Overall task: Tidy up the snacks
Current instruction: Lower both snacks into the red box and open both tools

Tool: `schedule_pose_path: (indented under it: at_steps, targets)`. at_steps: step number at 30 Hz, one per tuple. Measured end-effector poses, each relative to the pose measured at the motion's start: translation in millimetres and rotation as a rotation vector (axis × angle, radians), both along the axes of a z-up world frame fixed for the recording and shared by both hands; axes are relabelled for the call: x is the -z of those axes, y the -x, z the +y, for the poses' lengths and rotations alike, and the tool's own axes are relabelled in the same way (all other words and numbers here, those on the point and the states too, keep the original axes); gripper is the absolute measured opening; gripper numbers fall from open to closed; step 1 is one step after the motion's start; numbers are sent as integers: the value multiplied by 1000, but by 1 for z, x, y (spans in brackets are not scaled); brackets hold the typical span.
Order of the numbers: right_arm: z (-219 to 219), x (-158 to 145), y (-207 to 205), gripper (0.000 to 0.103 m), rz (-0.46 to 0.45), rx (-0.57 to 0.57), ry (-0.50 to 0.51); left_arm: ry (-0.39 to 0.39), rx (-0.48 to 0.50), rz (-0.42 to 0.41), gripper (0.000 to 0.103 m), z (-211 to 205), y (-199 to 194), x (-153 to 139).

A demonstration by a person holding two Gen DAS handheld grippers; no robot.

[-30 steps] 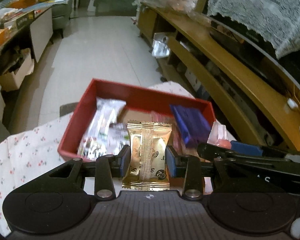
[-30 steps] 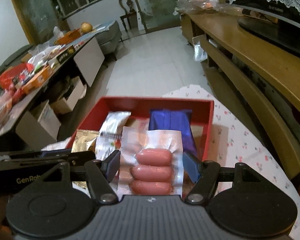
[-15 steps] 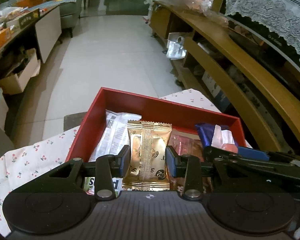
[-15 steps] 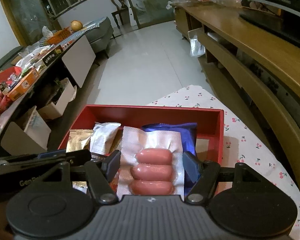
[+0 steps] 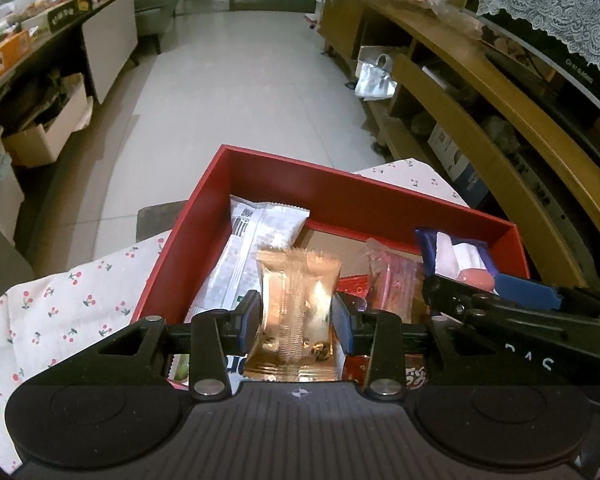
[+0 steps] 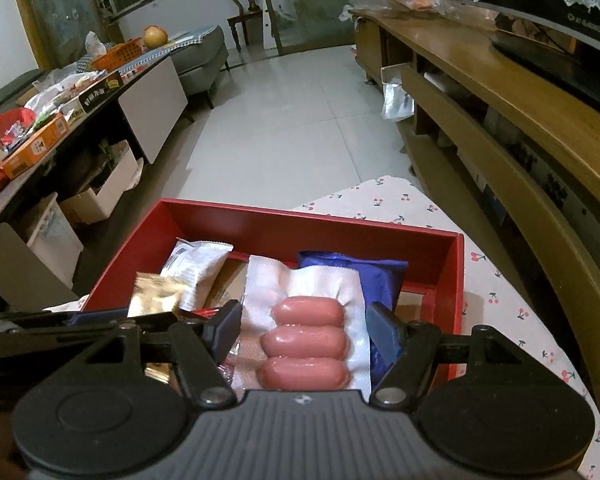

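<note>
Jaws of the left gripper [image 5: 296,320] are opening around a blurred gold packet [image 5: 296,312]; the right gripper's [image 6: 302,332] are opening around a clear sausage pack [image 6: 304,332], both angling down over the red box [image 6: 300,222].

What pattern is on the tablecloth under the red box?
White tablecloth with small red cherries, clearest in the right wrist view.

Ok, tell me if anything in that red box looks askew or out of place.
Nothing damaged or spilled. The red box is just untidy: the white packet lies slanted and the blue packet is partly buried under the sausage pack.
</note>
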State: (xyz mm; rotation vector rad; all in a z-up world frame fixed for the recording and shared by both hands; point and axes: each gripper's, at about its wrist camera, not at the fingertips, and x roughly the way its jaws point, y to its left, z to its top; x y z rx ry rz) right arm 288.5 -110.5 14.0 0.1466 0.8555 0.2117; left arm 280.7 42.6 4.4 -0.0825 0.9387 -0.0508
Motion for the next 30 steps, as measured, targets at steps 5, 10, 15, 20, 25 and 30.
schedule_pose_path:
  at_steps: [5,10,15,20,25,30]
  targets:
    - [-3,-2,2,81,3,7,-7,-20,-13,-11,58,0,2,-3]
    - [-5,-3,5,82,4,14,-10,-27,-20,-14,65,1,6,-5]
    - [-8,-10,14,83,-5,19,-26,-31,-33,-30,72,3,16,-14]
    - [-15,-20,29,85,-27,32,-42,-15,-36,-50,80,4,28,-23]
    - [-22,-27,44,86,-35,45,-57,-46,-30,-82,85,-3,42,-30]
    - [-27,-33,63,87,-45,47,-72,-25,-37,-97,86,-4,58,-35]
